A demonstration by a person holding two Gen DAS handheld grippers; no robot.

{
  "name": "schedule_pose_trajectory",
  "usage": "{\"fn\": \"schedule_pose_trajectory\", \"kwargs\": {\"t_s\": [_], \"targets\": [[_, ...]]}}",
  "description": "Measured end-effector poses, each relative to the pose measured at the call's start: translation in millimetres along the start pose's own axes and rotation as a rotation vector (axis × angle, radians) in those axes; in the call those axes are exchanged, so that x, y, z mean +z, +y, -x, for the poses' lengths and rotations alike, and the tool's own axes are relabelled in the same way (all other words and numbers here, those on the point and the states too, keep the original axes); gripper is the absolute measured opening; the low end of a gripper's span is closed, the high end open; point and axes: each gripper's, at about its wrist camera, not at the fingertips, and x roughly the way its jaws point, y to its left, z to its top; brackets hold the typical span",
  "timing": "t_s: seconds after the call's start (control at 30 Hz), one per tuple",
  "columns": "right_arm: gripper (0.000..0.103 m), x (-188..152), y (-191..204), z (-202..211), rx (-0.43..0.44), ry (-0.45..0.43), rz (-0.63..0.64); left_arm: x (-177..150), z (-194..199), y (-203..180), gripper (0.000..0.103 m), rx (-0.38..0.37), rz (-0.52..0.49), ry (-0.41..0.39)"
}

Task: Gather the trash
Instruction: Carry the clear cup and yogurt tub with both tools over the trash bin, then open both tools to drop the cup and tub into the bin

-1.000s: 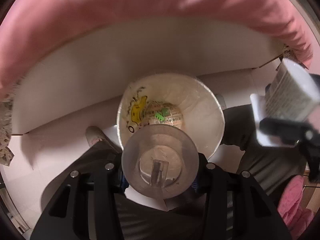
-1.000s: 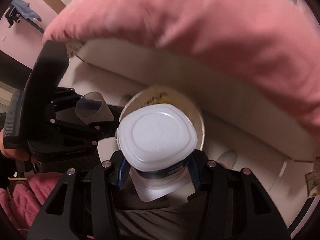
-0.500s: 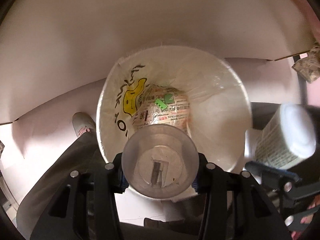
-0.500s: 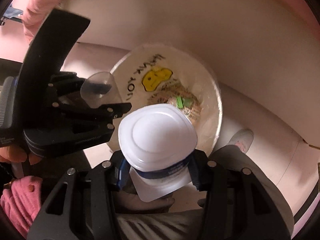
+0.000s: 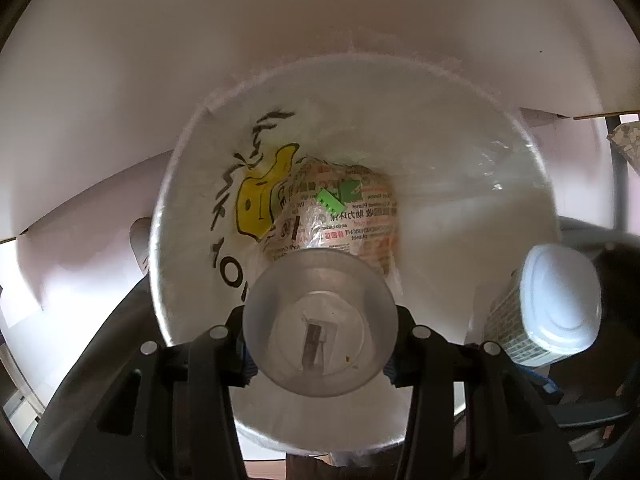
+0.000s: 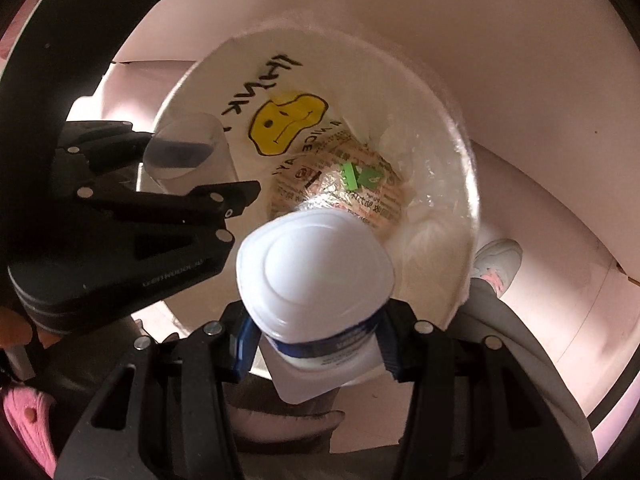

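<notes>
Your left gripper (image 5: 320, 364), right gripper (image 6: 316, 344): black frames, silver screws, blue finger pads. Your trousers (image 6: 512, 344) grey, shoe (image 6: 498, 260) grey-pink.

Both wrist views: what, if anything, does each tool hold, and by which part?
Left tool clamps a clear plastic cup by its sides. Right tool clamps a white tub by its sides, near the blue band.

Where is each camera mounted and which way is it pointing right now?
Left wrist: on the left claw, looking down into the lined bin past its clear cup; grey trouser leg shows.
Right wrist: on the right claw, facing down past its white container; leg and shoe show.
Both share the bin, the crumpled wrapper and each other's claw.
</notes>
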Motion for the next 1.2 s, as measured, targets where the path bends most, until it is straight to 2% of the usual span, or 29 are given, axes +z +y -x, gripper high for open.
{"fn": "schedule_pose_trajectory", "kwargs": {"t_s": [0.63,0.67,0.73,1.0,1.2], "targets": [[0.051,16.4,-3.6,-32.3,-0.038,0.047,-0.030,12.7,-40.4,8.2,0.049,0.013,0.019,0.075],[0.051,17.0,-4.4,-35.8,-0.041,0.050,-0.028,13.4,-41.4,7.9,0.050,0.016,0.020,0.078],[0.057,18.1,-3.5,-37.9,-0.046,0.055,-0.027,14.8,-40.2,8.7,0.062,0.010,0.033,0.084],[0.061,16.6,0.9,-34.5,-0.067,0.046,-0.011,14.6,-37.3,6.3,0.067,-0.024,0.046,0.075],[0.061,12.5,3.4,-27.7,-0.080,0.033,-0.009,11.9,-31.9,3.8,0.067,-0.007,0.029,0.061]]}}
